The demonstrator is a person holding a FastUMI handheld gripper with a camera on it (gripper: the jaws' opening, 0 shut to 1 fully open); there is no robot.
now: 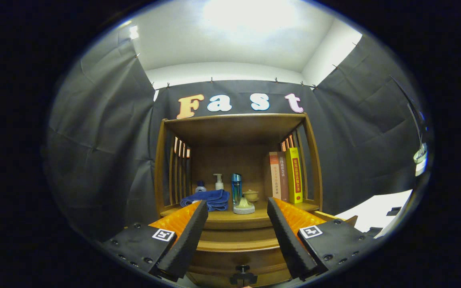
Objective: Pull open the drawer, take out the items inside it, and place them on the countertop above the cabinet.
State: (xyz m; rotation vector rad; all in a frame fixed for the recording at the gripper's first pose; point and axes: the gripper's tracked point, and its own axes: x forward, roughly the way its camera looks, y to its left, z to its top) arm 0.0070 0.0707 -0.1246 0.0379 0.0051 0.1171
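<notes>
The claw is held wide open, nothing between its fingers, and is aimed level at the cabinet from the front. The drawer is seen below the bench, shut as far as can be judged, so its contents are hidden. The knob is found at the drawer's middle, low between the fingers and still apart from them. That wide spread is read as preparation: room is left for the knob to be straddled before a squeeze and a pull.

On the bench, a blue towel is folded left of centre. Behind the towel a small bottle and a pump bottle are stood; right of the towel a blue tumbler, a pale dish and a small cup are grouped. Books are propped upright at the far right of the towel, against the cabinet's side. Bare bench is left along the front edge, where taken-out items could probably be set.

The claw would need to be dipped toward the knob.
</notes>
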